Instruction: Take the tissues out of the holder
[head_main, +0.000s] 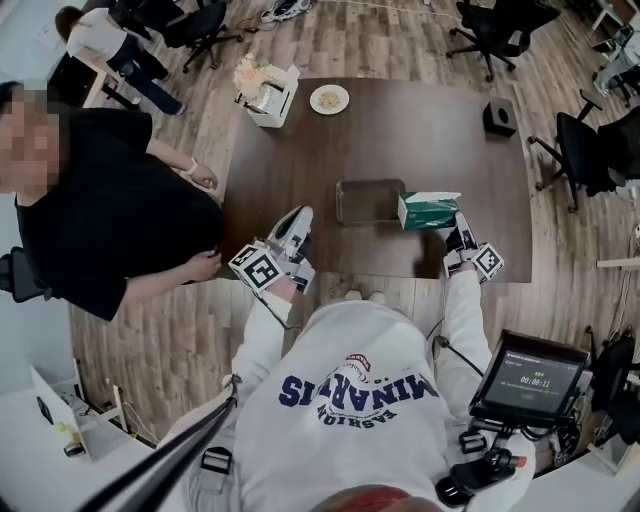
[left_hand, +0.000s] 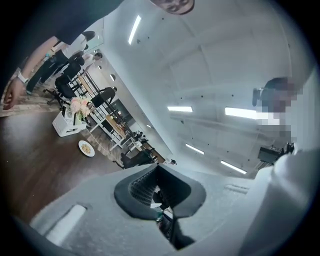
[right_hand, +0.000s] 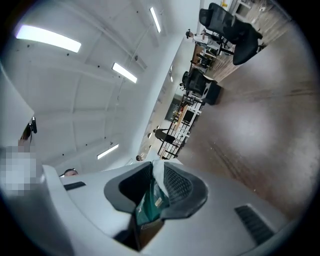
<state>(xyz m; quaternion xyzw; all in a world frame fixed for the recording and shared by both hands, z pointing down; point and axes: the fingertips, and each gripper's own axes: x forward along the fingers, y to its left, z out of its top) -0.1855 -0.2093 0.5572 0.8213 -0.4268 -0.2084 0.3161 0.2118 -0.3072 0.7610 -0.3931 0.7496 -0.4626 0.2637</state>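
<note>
Closest to you, low on your right, a small screen (head_main: 530, 380) glows on its mount.

Your left gripper (head_main: 299, 218) hangs over the near edge of the dark table (head_main: 420, 140). Its jaws are pressed together with nothing between them.

Your right gripper (head_main: 459, 226) is also over the near edge, well apart from the left one. Its jaws are clamped on the green tissue pack (head_main: 428, 211). In the right gripper view the pack (right_hand: 149, 202) fills the gap between the 2 ribbed pads, and a white tissue pokes up past the tips.

The pack sits at the right end of the clear holder (head_main: 345, 186), which lies flat near the middle of the table. You cannot tell from the head view whether the pack touches the holder or rests on the wood.

Left of the table, a person in a black top (head_main: 110, 210) stands close by, both hands near the table's edge.

On the far side stand 3 things:
- a white box with flowers (head_main: 268, 95)
- a small plate (head_main: 329, 98) just beside it
- a black box (head_main: 499, 117) towards the far right corner
</note>
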